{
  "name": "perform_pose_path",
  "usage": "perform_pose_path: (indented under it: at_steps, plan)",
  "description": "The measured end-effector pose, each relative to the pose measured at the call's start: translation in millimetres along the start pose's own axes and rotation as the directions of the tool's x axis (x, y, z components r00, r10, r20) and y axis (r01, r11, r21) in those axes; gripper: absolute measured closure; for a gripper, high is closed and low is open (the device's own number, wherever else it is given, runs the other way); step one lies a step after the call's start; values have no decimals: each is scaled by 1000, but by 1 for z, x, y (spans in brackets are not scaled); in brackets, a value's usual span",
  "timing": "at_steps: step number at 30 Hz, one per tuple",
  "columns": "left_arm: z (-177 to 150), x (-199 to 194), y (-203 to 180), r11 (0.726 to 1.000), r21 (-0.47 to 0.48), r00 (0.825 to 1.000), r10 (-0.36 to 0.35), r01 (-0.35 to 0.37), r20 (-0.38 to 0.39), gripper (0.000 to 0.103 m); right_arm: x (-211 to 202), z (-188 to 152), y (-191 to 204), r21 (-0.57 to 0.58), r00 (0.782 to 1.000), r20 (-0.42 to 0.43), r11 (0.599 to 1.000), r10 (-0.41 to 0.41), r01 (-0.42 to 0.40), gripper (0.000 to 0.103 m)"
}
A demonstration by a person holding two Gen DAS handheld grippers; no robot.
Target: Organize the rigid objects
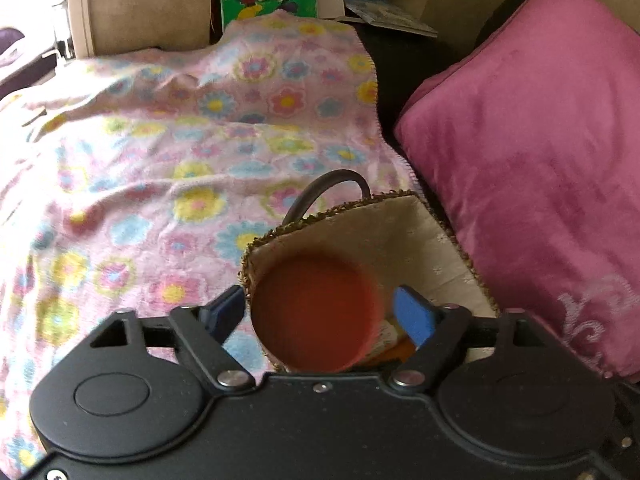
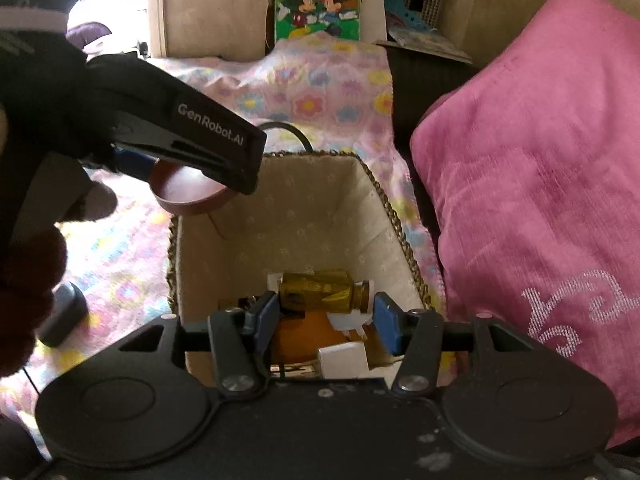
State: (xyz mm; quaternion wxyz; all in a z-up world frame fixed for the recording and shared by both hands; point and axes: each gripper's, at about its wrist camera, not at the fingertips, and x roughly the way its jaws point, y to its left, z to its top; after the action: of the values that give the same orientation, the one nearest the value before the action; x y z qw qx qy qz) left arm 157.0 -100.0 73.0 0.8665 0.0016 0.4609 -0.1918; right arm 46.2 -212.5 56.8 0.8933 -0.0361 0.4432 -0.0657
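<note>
A woven basket point(image 2: 400, 216) with a cream lining point(image 1: 440, 240) stands on the flowered blanket. My left gripper point(image 1: 320, 312) is over its left rim; a round red-brown dish point(image 1: 316, 312) sits between its blue pads point(image 1: 412, 316), with gaps at both sides. In the right wrist view the dish point(image 2: 188, 196) hangs under the left gripper point(image 2: 168, 168). My right gripper point(image 2: 326, 320) is open above the basket's near end. An amber bottle point(image 2: 316, 292) lies below it among white pieces point(image 2: 344, 360) and an orange object point(image 2: 304, 340).
A pink cushion point(image 1: 528, 184) lies right of the basket. The flowered blanket point(image 1: 180, 152) covers the surface to the left. A dark grey object point(image 2: 64, 312) lies on the blanket left of the basket. A Mickey Mouse picture point(image 2: 318, 6) leans at the back.
</note>
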Motion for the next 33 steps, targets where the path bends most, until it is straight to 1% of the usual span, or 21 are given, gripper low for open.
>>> perform_pose_path:
  at_steps: [3, 6, 8, 13, 16, 21, 23, 25, 26, 27, 30, 33]
  plan:
    - [-1, 1, -2, 1000, 4, 1000, 14, -14, -4, 21, 3, -1, 3, -1, 1000, -14, 1000, -11, 11, 45]
    - [-1, 1, -3, 999, 14, 999, 37, -37, -1, 21, 3, -1, 4, 0, 999, -23, 1000, -23, 23, 43]
    - [-1, 0, -3, 999, 12, 999, 38, -38, 0, 21, 4, -1, 2, 4, 999, -27, 999, -33, 33, 41]
    - [-1, -3, -3, 998, 16, 998, 54, -55, 9, 20, 5, 0, -2, 21, 998, -35, 998, -53, 54, 40]
    - [-1, -5, -3, 998, 16, 998, 56, -56, 17, 14, 6, 1, -3, 25, 998, -38, 998, -59, 60, 39]
    - [0, -7, -3, 998, 14, 997, 68, -69, 25, 13, 6, 1, -2, 34, 995, -50, 996, -86, 87, 37]
    - [1, -8, -1, 998, 7, 997, 66, -66, 26, 12, 7, 1, -1, 40, 993, -51, 993, -107, 109, 30]
    - [1, -8, 0, 997, 3, 997, 71, -71, 24, 10, 7, 2, -2, 52, 992, -53, 992, -114, 117, 29]
    - [1, -9, 1, 997, 0, 997, 74, -74, 26, 7, 8, 3, -3, 61, 992, -58, 992, -109, 113, 27]
    - [0, -10, 2, 997, -4, 997, 77, -77, 31, 7, 9, 3, -4, 74, 993, -65, 992, -101, 105, 26]
    - [1, -10, 4, 995, -13, 995, 96, -96, 32, 6, 10, 5, -6, 94, 994, -72, 991, -86, 93, 25]
    - [2, -11, 9, 995, -38, 995, 94, -93, 32, 6, 10, 5, -3, 86, 992, -69, 990, -103, 109, 20]
